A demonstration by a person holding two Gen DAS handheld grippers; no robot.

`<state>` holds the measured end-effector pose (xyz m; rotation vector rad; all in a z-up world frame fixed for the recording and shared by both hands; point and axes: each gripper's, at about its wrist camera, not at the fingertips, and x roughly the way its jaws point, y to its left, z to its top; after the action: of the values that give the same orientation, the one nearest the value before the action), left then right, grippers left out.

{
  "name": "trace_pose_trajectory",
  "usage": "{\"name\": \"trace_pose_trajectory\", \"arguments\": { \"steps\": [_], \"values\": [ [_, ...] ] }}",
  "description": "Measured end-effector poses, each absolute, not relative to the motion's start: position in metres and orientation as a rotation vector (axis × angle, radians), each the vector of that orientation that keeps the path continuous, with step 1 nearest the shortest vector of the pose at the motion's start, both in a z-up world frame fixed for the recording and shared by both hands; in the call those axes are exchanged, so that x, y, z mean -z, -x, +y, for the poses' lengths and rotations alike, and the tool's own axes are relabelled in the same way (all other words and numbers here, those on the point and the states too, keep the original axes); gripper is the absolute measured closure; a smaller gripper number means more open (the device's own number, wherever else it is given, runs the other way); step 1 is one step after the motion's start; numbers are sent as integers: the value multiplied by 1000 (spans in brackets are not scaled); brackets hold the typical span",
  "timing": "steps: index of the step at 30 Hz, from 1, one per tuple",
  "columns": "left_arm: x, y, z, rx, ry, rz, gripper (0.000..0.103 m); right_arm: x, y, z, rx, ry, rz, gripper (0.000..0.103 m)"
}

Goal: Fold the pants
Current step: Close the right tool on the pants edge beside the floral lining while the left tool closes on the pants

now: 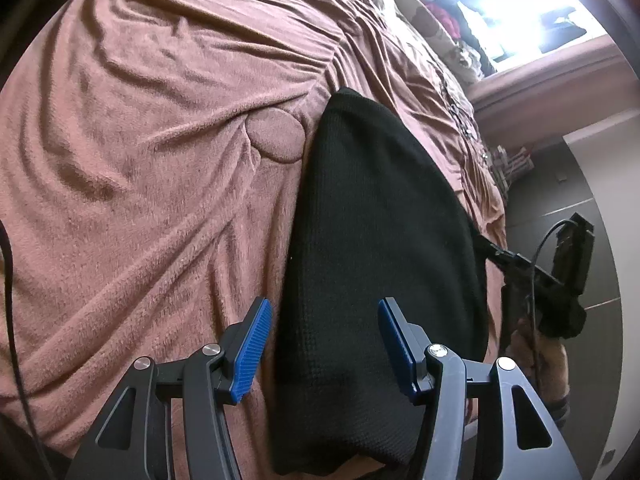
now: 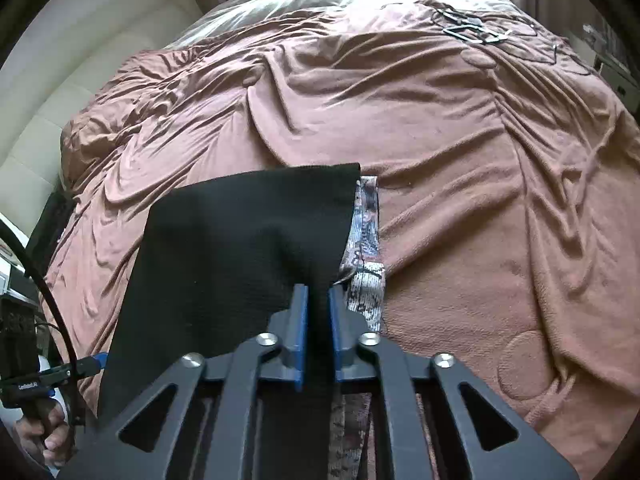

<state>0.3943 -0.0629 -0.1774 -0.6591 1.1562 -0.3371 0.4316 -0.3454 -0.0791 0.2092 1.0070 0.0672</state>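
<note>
The black knit pants (image 1: 372, 240) lie as a long folded strip on the pink-brown bedspread (image 1: 140, 160). My left gripper (image 1: 325, 344) is open, its blue pads on either side of the near end of the pants, just above them. My right gripper (image 2: 318, 312) is shut on an edge of the black pants (image 2: 240, 232) and holds it slightly lifted. A grey patterned band (image 2: 370, 240) shows beside and under the black cloth. In the left wrist view the right gripper (image 1: 560, 280) shows at the pants' right edge.
The bedspread (image 2: 480, 160) is wrinkled and covers the whole bed. Metal hangers (image 2: 472, 28) lie at the bed's far right. A cushioned headboard (image 2: 60, 100) stands on the left. The floor (image 1: 580, 200) and a cluttered windowsill (image 1: 460, 8) lie beyond the bed edge.
</note>
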Motion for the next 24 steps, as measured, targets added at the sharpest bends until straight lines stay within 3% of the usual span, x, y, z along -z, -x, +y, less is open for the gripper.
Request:
{"name": "trace_pose_trajectory", "arguments": {
  "steps": [11, 24],
  "values": [
    [181, -384, -76, 344, 590, 1208, 45, 55, -400, -350, -37, -188, 964, 103],
    [185, -375, -85, 373, 541, 1262, 50, 82, -401, -381, 94, -278, 961, 102]
  ]
}}
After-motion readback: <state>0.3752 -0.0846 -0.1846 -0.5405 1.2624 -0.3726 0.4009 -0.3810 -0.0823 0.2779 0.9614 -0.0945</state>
